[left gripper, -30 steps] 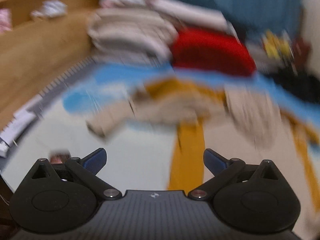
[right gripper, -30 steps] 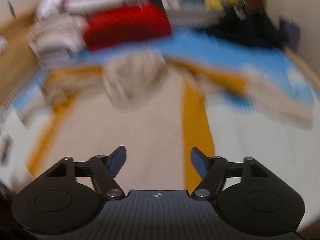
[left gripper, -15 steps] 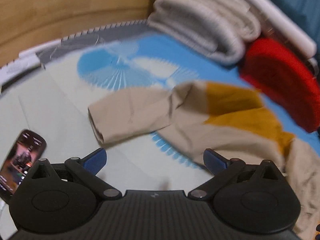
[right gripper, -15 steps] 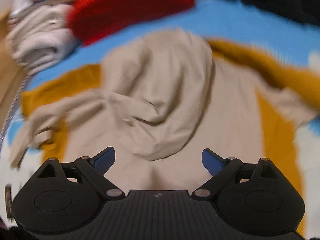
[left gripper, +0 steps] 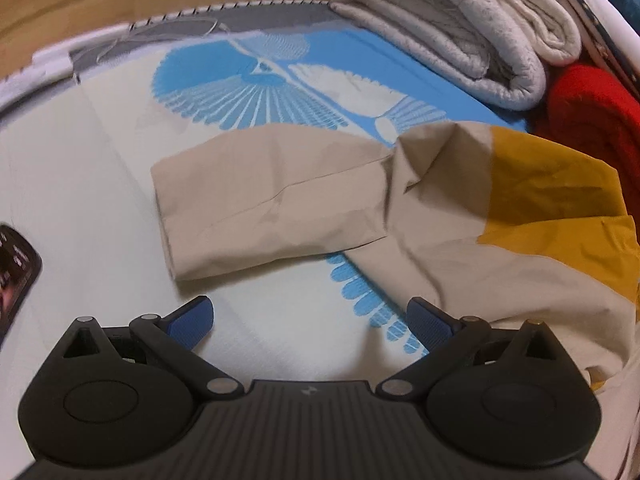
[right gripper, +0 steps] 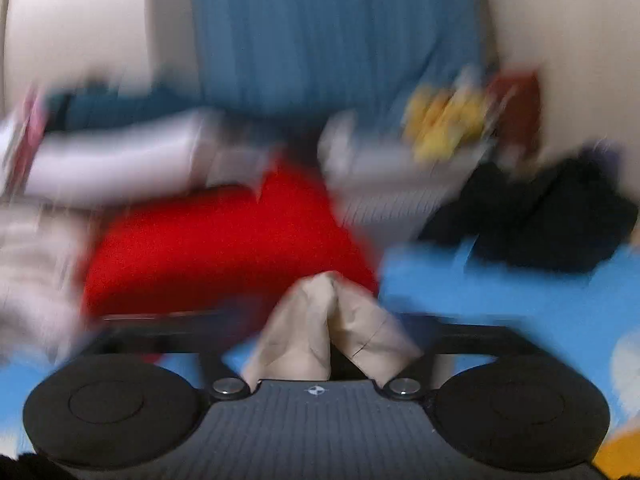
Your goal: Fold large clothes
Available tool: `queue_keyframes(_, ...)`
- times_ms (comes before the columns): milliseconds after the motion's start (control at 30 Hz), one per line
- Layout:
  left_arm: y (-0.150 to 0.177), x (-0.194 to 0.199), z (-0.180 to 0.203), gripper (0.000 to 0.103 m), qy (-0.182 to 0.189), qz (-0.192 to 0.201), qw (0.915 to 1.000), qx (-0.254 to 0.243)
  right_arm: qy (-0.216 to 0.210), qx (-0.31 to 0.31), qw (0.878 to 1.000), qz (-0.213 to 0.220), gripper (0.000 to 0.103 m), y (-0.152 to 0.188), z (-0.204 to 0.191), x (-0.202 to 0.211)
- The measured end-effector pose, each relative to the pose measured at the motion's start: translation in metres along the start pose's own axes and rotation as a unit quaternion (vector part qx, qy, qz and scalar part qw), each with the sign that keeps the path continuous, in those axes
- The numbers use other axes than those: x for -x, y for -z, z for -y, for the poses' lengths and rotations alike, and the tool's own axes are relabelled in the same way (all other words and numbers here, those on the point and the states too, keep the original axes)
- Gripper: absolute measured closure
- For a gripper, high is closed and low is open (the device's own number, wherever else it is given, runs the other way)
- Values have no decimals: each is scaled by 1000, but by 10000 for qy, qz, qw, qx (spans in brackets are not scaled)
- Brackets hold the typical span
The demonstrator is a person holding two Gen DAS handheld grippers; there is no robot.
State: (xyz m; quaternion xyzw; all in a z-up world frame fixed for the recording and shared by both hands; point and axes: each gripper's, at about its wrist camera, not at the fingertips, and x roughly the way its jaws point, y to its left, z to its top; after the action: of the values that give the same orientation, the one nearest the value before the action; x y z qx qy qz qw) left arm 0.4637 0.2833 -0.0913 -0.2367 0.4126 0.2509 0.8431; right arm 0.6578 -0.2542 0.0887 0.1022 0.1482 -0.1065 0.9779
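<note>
Half a second back, right gripper (right gripper: 332,344) spread wide above the beige hood; now clamped on a bunch of beige jacket (right gripper: 328,328) fabric, bulging up between the jaws, background smeared with motion. Means the fold has likely begun, that part lifted clear of the bed sheet (left gripper: 100,168). Left gripper (left gripper: 311,320) unchanged in state: fingers apart, nothing between them, hovering low over the sheet. Sleeve (left gripper: 272,204) flat just ahead of the left fingertips, cuff toward the left finger; jacket body trailing off ahead-right toward the red blanket (left gripper: 592,120). Phone (left gripper: 16,268) at far left.
</note>
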Motion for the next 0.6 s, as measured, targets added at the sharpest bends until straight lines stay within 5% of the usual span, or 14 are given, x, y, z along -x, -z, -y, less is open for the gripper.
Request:
queue_keyframes(67, -1, -6, -10, 0, 134, -126, 9994, 305, -215, 444, 9988, 32, 3, 7, 7, 10)
queue_keyframes(233, -13, -16, -31, 0, 314, -40, 9950, 948, -484, 966, 9864, -1241, 5, 99, 53, 22)
queue_keyframes(367, -24, -28, -47, 0, 457, 269, 9722, 2281, -572, 721, 9761, -1969, 7, 157, 85, 40)
queue_keyframes(500, -32, -32, -39, 0, 229, 479, 9625, 2662, -563, 733, 9694, -2274, 7, 182, 104, 53)
queue_keyframes(600, -43, -37, -35, 0, 353, 381, 9634, 2629, -613, 623, 9685, -2331, 7, 188, 112, 65)
